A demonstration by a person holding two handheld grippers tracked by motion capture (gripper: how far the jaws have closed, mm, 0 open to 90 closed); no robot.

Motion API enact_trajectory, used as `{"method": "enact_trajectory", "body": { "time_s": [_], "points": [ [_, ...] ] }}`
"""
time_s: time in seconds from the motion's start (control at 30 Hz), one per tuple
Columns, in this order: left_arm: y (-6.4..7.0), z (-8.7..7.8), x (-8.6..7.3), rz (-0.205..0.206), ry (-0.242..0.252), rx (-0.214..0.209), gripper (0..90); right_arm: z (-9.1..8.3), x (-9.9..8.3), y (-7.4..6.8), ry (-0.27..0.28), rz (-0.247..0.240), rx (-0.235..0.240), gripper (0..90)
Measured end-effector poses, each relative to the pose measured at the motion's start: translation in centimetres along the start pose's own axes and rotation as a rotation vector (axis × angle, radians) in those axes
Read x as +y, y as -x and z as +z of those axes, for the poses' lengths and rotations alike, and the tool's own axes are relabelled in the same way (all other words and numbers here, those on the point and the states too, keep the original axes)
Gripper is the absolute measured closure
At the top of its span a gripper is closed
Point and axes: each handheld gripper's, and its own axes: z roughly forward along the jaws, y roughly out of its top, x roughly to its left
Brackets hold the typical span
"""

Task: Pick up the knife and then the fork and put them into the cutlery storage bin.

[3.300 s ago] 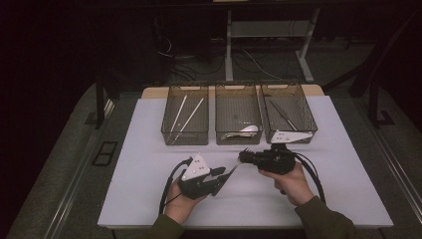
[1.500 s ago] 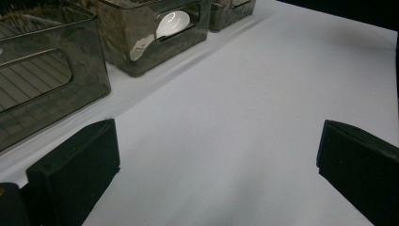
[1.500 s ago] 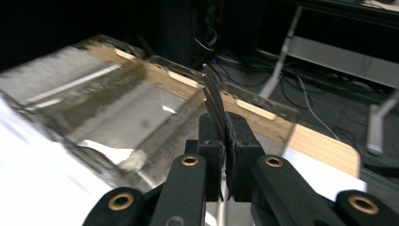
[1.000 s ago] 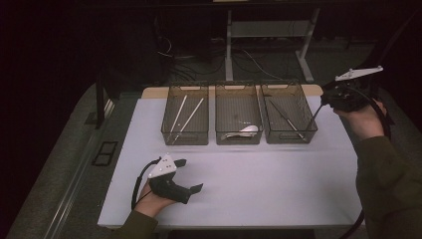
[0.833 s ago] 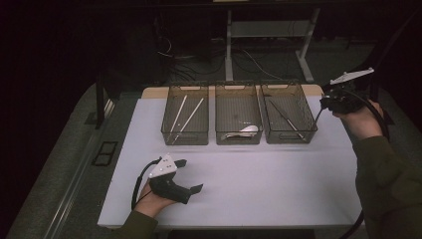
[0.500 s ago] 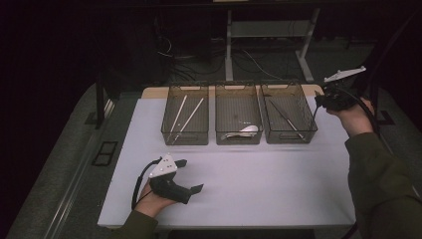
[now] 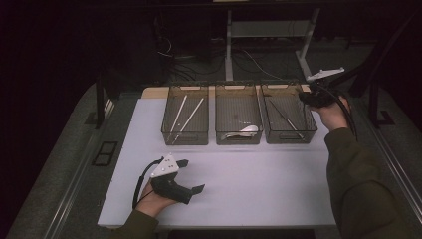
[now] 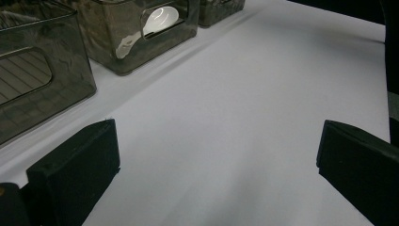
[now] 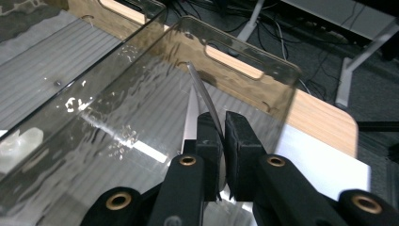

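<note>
The left hand-held gripper (image 7: 193,175) lies low at the near left, the left hand (image 7: 149,199) under it with the forearm entering from the bottom edge; in the left gripper view its jaws stand wide apart with nothing between them; the right arm stretches forward along the right side, sleeve covering the forearm, the right hand (image 7: 332,112) gripping the right hand-held gripper (image 7: 304,98); in the right gripper view its jaws are nearly together, pinching a thin strip.
</note>
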Motion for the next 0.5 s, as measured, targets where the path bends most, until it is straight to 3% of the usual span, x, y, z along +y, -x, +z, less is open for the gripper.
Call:
{"method": "enact_trajectory", "body": {
  "time_s": [0.3,0.5],
  "points": [
    [0.0,0.0,0.1,-0.003,0.006,-0.006,0.0,3.3,0.0,-1.7,-0.023,0.012,0.053,82.3],
    [0.1,0.0,0.1,0.003,0.006,-0.012,0.0,4.8,-0.6,-2.4,-0.094,0.005,0.061,82.3]
  ]
}}
